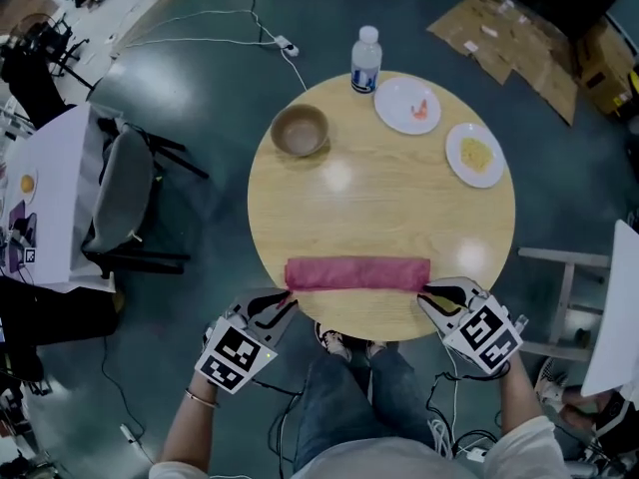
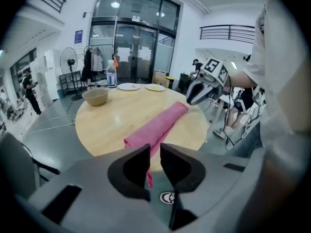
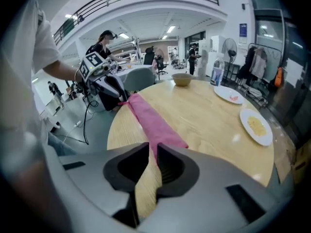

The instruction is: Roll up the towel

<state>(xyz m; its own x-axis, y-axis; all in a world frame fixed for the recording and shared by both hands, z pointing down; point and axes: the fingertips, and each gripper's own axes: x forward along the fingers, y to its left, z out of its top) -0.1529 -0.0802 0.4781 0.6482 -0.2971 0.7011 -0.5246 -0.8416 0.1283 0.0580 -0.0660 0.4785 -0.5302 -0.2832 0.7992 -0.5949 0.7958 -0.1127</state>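
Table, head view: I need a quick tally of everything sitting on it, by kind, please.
towel: 1
bowl: 1
bottle: 1
plates: 2
Total: 5

Left gripper (image 1: 283, 303): pitched forward and down, jaws a narrow slit apart, marker cube (image 1: 236, 355) behind them. Left forearm (image 1: 188, 422): bare, thin band (image 1: 200, 398) at the wrist, trailing behind its gripper. Right gripper (image 1: 431, 293): matching downward pitch, jaws likewise a slit apart. Right forearm (image 1: 521, 397): bare below a white sleeve (image 1: 529, 445).
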